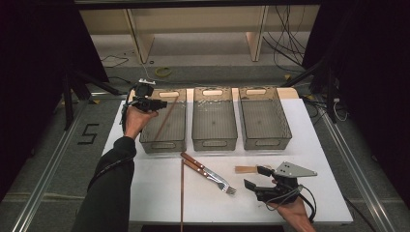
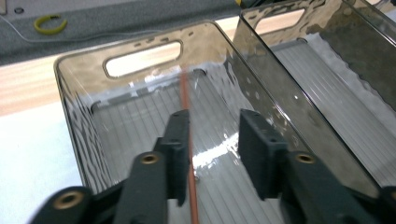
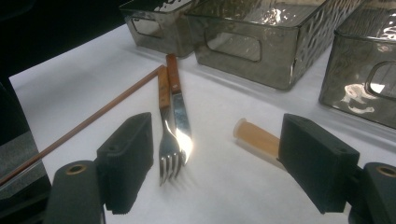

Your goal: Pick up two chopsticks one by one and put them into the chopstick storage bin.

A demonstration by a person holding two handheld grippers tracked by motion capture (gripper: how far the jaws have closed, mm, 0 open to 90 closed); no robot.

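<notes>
My left gripper [image 1: 153, 104] hovers over the far end of the left clear bin [image 1: 163, 146], a person's hand around it. In the left gripper view its jaws [image 2: 217, 135] stand open. A thin brown chopstick [image 2: 186, 95] runs along the inner face of the left jaw and slants down into the bin [image 2: 74, 93]. From above, that chopstick [image 1: 167, 121] leans diagonally inside the bin. My right gripper [image 1: 256, 177] rests low over the table's near right, open [image 3: 217, 154], with nothing between its jaws.
A second chopstick [image 1: 182, 193] lies on the white table, beside a wood-handled fork [image 3: 166, 140] and knife [image 3: 180, 112]. A short tan stick [image 3: 257, 137] lies by the right jaw. The middle bin [image 1: 214, 143] and right bin [image 1: 265, 143] stand side by side.
</notes>
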